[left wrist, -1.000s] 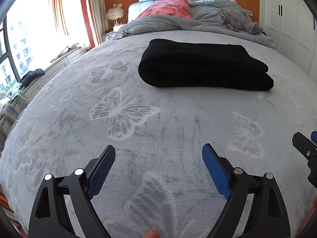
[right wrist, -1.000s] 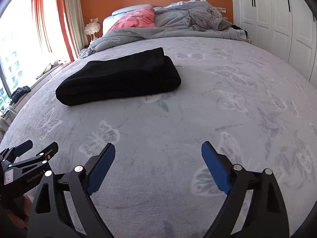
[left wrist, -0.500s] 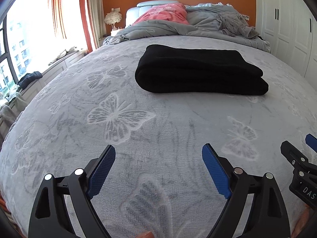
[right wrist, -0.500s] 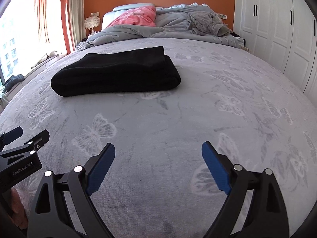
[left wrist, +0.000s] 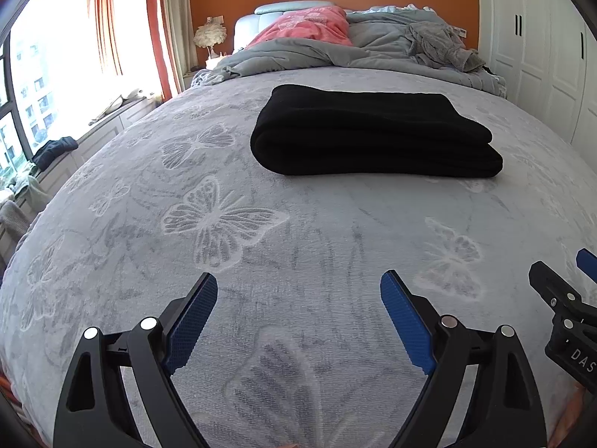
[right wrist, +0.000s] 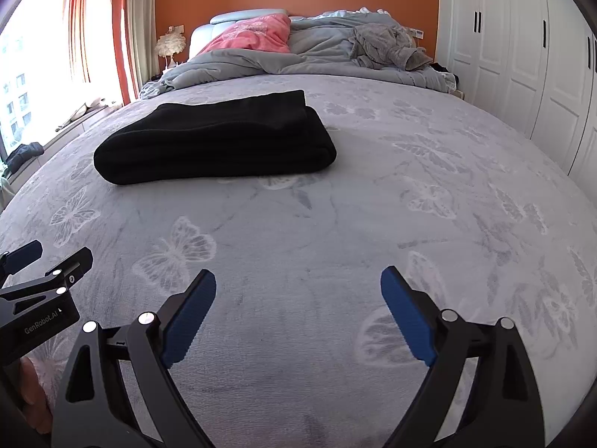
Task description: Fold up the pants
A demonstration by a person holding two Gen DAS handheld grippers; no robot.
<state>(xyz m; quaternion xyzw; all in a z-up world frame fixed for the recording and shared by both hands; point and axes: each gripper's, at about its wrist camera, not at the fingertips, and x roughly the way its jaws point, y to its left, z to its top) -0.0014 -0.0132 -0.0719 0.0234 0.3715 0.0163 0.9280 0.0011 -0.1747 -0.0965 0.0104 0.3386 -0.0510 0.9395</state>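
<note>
Black pants (left wrist: 373, 134) lie folded into a thick rectangle on the grey butterfly-pattern bedspread (left wrist: 261, 224); in the right wrist view the pants (right wrist: 216, 142) sit to the upper left. My left gripper (left wrist: 298, 287) is open and empty, well short of the pants, above the bedspread. My right gripper (right wrist: 298, 283) is open and empty too, over the bedspread (right wrist: 373, 205). The right gripper shows at the right edge of the left wrist view (left wrist: 559, 298); the left gripper shows at the left edge of the right wrist view (right wrist: 44, 272).
A crumpled grey duvet (left wrist: 335, 56), a pink pillow (left wrist: 309, 26) and a grey garment (right wrist: 388, 46) lie at the head of the bed. White wardrobe doors (right wrist: 522, 56) stand to the right. A window ledge with clothes (left wrist: 56, 149) runs along the left.
Both grippers have drawn back and lifted slightly from the pants, so more of the room shows. The pants have not moved. Both jaws stay open.
</note>
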